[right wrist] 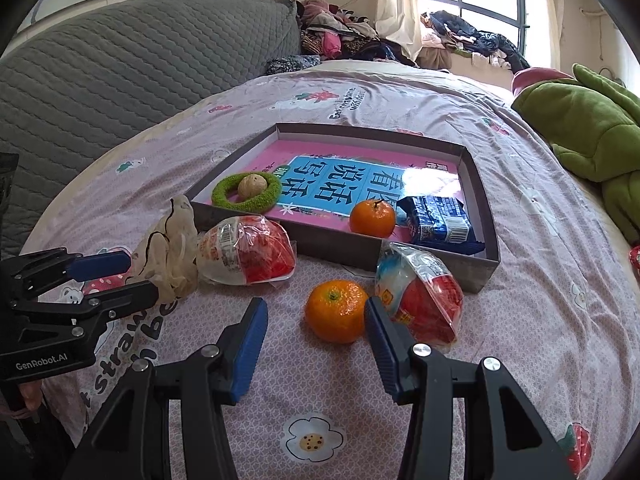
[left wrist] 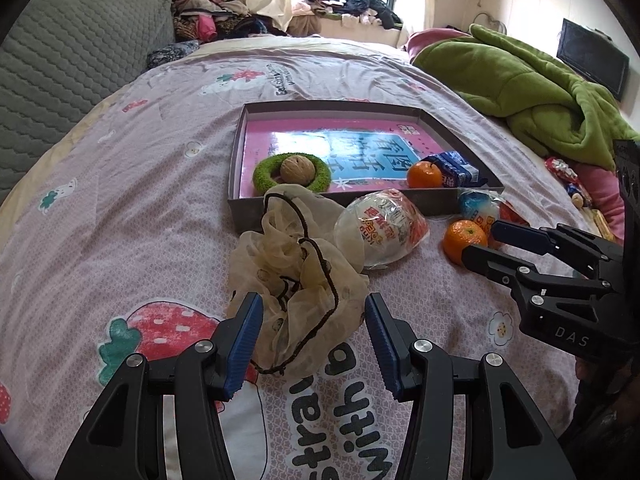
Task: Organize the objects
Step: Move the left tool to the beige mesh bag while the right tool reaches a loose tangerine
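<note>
— Cream, gauzy stuff with a dark cord through it: where does that scarf (left wrist: 298, 280) lie against the left tongs (left wrist: 314, 344)?

— Crumpled on the bedsheet (left wrist: 120, 208), its near folds reaching in between the two blue pads. The left tongs are spread wide; whether the pads touch the cloth I cannot tell.

— And the right tongs (right wrist: 316, 350)?

— Released as well, gaping. A loose orange (right wrist: 337, 311) sits on the sheet just ahead of them, a little toward the right pad. A wrapped snack with red and blue print (right wrist: 420, 300) lies just beside that orange, close against the box's near wall.

— What else is around?

— A second wrapped snack, white and red (left wrist: 378, 230), rests against the scarf's far edge, between it and the shallow grey box (left wrist: 236, 152). Inside the box lies a pink book with a blue panel (left wrist: 360, 148); on it are a green ring (left wrist: 292, 174) with a tan ball (left wrist: 296, 168) in its hole, another orange (left wrist: 425, 175), and a blue carton (left wrist: 456, 168) just beside that orange.

— Anything in the way?

— The white-and-red snack stands between the scarf and the box. A green blanket (left wrist: 520, 72) is heaped well apart on the right.
</note>
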